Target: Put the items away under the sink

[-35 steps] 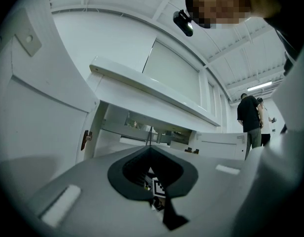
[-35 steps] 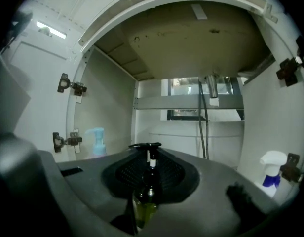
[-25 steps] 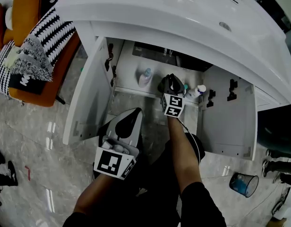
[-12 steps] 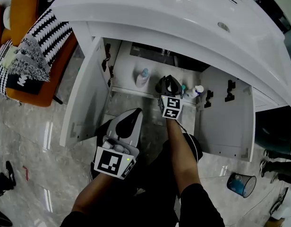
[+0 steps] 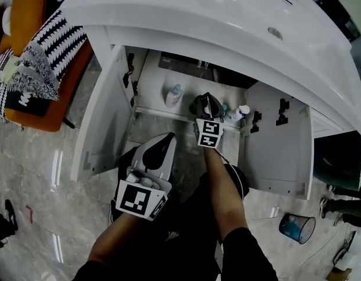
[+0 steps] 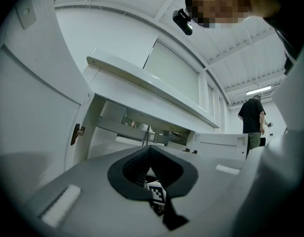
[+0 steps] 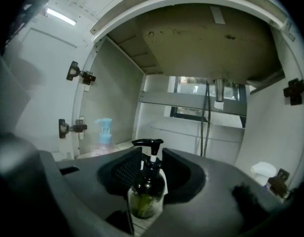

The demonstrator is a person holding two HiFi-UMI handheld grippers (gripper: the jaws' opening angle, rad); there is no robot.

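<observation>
You are reaching your right gripper (image 7: 151,154) into the open cabinet (image 5: 104,119) under the sink (image 5: 245,16). Its jaws have just been opening and are standing loose around a dark pump bottle (image 7: 148,194), which appears to be resting upright inside. Two more bottles (a blue-pump bottle (image 7: 103,132) and a white-capped bottle (image 5: 244,110)) are already sitting there. Your left gripper (image 5: 162,145) is hanging outside, jaws together, carrying nothing, so little seems left beyond withdrawing.

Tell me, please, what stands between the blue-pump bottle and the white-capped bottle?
The right gripper, jaws just opening around a dark pump bottle; the head view shows it between them, the right gripper view the bottle.
</observation>
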